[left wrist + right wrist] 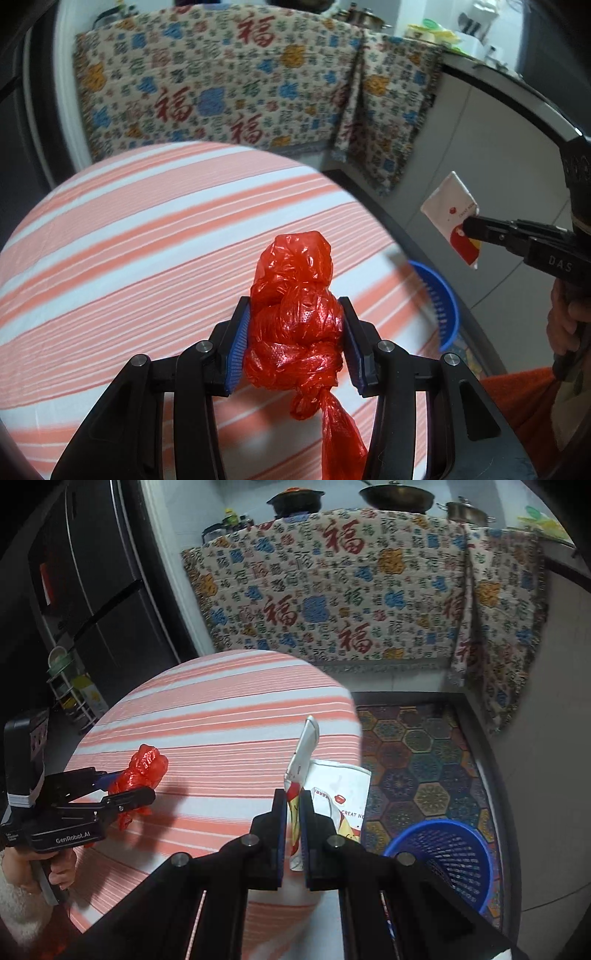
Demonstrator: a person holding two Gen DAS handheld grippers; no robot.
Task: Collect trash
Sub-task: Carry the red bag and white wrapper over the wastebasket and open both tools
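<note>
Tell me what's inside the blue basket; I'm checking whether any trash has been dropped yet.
Nothing shows inside the blue mesh basket: only its perforated wall and part of the bottom. The right claw and its arm cover the near part, so that stays unknown.

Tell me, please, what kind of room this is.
Probably a home kitchen: pots and a pan stand on the cloth-draped counter, a dark fridge stands at the left, and a striped round table fills the foreground.

I see a red bag (295, 314), a white packet (452, 218) with red print, a pink-and-white striped tablecloth (147, 240) and a blue basket (448, 860).
</note>
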